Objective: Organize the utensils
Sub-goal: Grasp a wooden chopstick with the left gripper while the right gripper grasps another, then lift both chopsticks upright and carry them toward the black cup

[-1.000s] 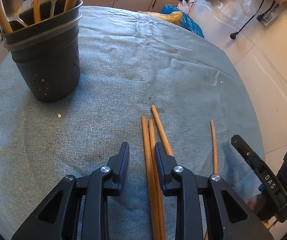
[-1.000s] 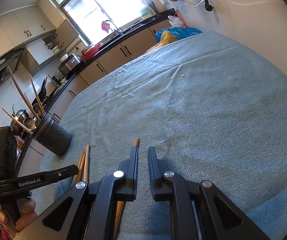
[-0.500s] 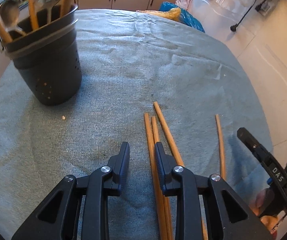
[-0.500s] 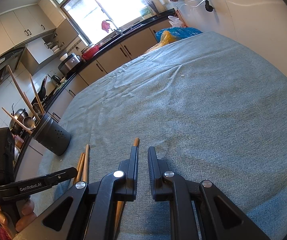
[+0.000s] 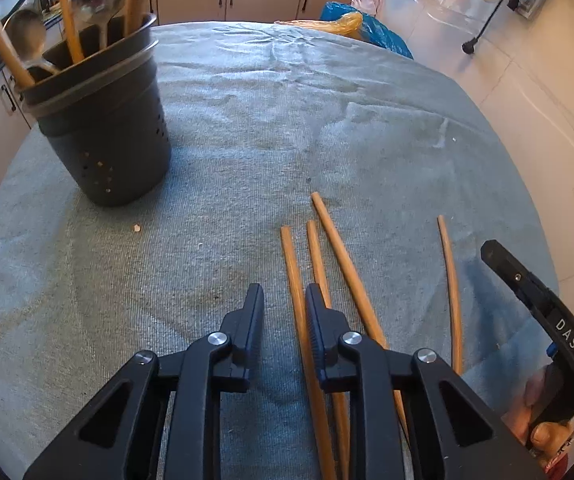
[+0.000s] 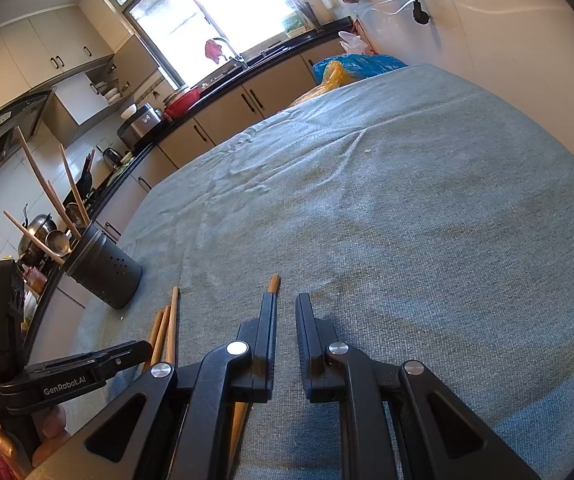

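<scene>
Three wooden chopsticks lie side by side on the blue-grey cloth, and a fourth chopstick lies apart to their right. My left gripper points down over the trio. Its jaws are closing, with the leftmost chopstick between them near the right finger; the pads do not press it. A dark perforated utensil holder stands at the far left with spoons and wooden sticks in it. My right gripper is shut and holds nothing. The lone chopstick pokes out from under its left finger.
The cloth-covered table drops off to tiled floor on the right. Blue and yellow plastic bags sit past its far edge, with kitchen cabinets behind. A hand holds the right tool, one of whose fingers shows at the right.
The left gripper has tilted and rolled slightly, and its jaws have narrowed a little around the leftmost chopstick. The right gripper has not moved.
</scene>
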Tool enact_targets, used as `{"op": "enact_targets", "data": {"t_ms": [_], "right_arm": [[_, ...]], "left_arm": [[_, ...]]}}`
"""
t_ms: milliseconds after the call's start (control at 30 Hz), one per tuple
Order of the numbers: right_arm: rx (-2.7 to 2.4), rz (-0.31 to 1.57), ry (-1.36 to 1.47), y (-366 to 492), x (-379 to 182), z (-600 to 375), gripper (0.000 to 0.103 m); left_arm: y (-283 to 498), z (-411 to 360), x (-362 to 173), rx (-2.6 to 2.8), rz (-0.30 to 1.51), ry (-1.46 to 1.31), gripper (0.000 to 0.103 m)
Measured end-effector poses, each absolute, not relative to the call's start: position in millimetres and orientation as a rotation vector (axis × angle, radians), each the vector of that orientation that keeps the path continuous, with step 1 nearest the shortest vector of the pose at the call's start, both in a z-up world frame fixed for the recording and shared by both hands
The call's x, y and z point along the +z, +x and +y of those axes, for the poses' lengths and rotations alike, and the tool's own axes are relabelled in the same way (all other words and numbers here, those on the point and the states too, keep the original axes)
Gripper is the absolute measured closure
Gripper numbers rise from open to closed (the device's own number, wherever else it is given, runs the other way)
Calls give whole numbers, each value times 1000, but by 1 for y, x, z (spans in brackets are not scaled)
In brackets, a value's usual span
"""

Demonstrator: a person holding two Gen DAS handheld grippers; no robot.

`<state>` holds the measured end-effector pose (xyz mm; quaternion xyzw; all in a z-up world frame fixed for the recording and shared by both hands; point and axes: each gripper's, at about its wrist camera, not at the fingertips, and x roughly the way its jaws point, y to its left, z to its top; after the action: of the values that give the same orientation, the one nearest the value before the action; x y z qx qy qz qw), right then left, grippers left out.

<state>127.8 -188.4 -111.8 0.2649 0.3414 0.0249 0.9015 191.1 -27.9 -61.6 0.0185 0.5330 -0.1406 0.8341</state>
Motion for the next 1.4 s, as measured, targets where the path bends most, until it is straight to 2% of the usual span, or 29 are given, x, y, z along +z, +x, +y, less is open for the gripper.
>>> {"op": "enact_targets", "data": {"t_ms": [167,233,433,767,900,1167,1233,1267,1400], "right_arm": [[51,704,539,127,-111,-185,92],[50,704,541,127,-112,-185,92],[54,706,539,126,-112,-185,92],[102,789,562,134,-109,-176,92],[73,876,483,143,-101,-159,78],[-55,1032,226,170,-99,-127,78],[-75,1051,119,173,-99,-114,80],[-80,1054,81,174,-99,-109,92],[-41,1056,128,173,-96,-112,96]], "left_arm": [[183,-39,-63,-259,1091,122,84],[178,-35,-62,-243,1084,134,94],[168,-8,-61,-271,1094,59,97],[171,-1,-62,-316,1102,11,97],[169,0,-62,-323,1096,22,97],[170,-2,-62,-334,1095,33,97],[170,-3,-61,-332,1095,37,97],[170,-3,-61,-331,1094,39,97],[169,-2,-60,-355,1098,19,97]]}}
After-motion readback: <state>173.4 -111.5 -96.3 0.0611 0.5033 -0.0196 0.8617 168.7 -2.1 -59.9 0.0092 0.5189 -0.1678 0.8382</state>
